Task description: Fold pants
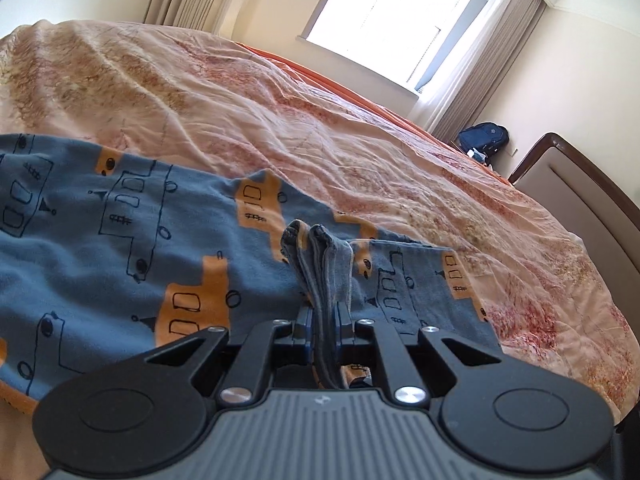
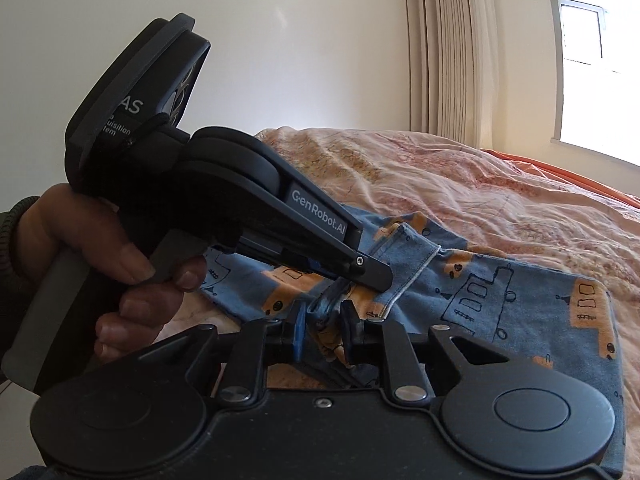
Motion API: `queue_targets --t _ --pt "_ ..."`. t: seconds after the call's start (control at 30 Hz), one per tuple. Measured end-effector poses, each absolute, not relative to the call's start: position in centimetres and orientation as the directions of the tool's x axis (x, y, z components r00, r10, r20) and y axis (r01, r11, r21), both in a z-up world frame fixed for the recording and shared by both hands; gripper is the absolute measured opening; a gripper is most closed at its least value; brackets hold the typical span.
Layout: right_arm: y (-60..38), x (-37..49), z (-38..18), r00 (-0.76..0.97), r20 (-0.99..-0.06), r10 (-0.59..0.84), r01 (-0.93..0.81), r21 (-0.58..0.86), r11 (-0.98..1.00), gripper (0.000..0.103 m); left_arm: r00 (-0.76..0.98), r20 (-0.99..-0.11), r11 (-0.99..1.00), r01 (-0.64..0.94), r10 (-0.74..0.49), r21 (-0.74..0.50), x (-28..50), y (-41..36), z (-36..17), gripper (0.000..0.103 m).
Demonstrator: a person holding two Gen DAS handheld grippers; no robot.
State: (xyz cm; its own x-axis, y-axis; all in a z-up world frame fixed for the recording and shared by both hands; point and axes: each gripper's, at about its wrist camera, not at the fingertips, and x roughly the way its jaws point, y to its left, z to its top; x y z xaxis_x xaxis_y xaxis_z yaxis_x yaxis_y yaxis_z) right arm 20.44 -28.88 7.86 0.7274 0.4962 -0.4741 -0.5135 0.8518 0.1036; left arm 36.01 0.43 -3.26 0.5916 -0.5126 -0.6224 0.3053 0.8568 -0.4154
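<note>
Both the left tongs (image 1: 323,316) and right tongs (image 2: 323,322) pinch bunched edges of the blue cotton pants with orange vehicle print (image 1: 120,240), which lie on the peach-covered bed (image 1: 280,100).

Rumpled peach bedspread (image 1: 360,128), bright window (image 1: 400,16), beige curtains (image 2: 448,48), possibly a dark backpack (image 1: 483,138) beside them.

home bedroom: bed (image 1: 360,128) under wrinkled peach cover, headboard (image 1: 580,184), curtained window (image 1: 400,20), backpack (image 1: 484,138) in corner.
</note>
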Motion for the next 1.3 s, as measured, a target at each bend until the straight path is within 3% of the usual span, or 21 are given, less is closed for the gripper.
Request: queue_targets --t 0.03,0.1,0.17,0.2,0.27,0.3,0.37,0.43,0.67,0.8,0.97,1.13,1.3 --pt "-28.9 20.5 7.8 0.727 -0.475 0.496 -0.512 0.105 0.852 0.024 0.593 -0.622 0.858 0.309 -0.512 -0.411 36.1 0.4 -3.4 0.01" --pt "-29.7 20.6 7.9 0.732 -0.468 0.495 -0.506 0.114 0.855 0.036 0.599 -0.617 0.859 0.321 -0.511 -0.4 36.1 0.2 -3.5 0.01" --pt "-30.5 20.5 8.1 0.745 -0.458 0.485 -0.492 0.113 0.863 0.062 0.603 -0.621 0.865 0.319 -0.501 -0.388 36.0 0.1 -3.4 0.014" --pt "-31.2 20.2 8.2 0.755 -0.449 0.478 -0.481 0.115 0.869 0.07 0.614 -0.621 0.872 0.309 -0.487 -0.379 35.9 0.1 -3.3 0.018" --pt "-32.5 19.7 8.3 0.776 -0.439 0.452 -0.451 0.114 0.885 0.081 0.644 -0.615 0.889 0.293 -0.455 -0.352 35.7 0.1 -2.9 0.042" --pt "-33.4 19.4 8.4 0.791 -0.433 0.432 -0.429 0.11 0.897 0.085 0.657 -0.612 0.896 0.284 -0.44 -0.34 35.6 0.1 -2.8 0.048" --pt "-35.3 19.6 8.3 0.825 -0.417 0.381 -0.376 0.1 0.921 0.1 0.682 -0.609 0.913 0.26 -0.404 -0.314 35.8 -0.1 -2.5 0.072" --pt "-37.2 20.0 8.2 0.857 -0.415 0.306 -0.298 0.085 0.951 0.102 0.703 -0.612 0.931 0.24 -0.362 -0.275 36.1 -0.5 -2.7 0.081" --pt "-41.4 25.7 6.8 0.88 -0.466 0.092 -0.089 0.029 0.996 0.102 0.739 -0.63 0.97 0.21 -0.24 -0.123 36.3 -2.4 -4.5 0.083" --pt "-42.9 28.1 5.1 0.853 -0.521 -0.023 -0.017 -0.072 0.997 0.102 0.743 -0.629 0.973 0.193 -0.228 -0.124 36.6 -1.9 -4.6 0.084" --pt "-44.3 28.3 4.1 0.848 -0.521 -0.1 0.06 -0.093 0.994 0.102 0.748 -0.624 0.974 0.19 -0.227 -0.127 36.5 -0.9 -4.6 0.089" --pt "-43.6 25.2 5.4 0.874 -0.484 -0.031 -0.01 -0.082 0.997 0.102 0.793 -0.577 0.981 0.155 -0.196 -0.12 34.2 -0.1 -3.6 0.101" --pt "-43.3 24.5 5.2 0.862 -0.506 -0.03 -0.014 -0.084 0.996 0.102 0.824 -0.537 0.979 0.1 -0.18 -0.176 31.1 2.2 -2.7 0.102"
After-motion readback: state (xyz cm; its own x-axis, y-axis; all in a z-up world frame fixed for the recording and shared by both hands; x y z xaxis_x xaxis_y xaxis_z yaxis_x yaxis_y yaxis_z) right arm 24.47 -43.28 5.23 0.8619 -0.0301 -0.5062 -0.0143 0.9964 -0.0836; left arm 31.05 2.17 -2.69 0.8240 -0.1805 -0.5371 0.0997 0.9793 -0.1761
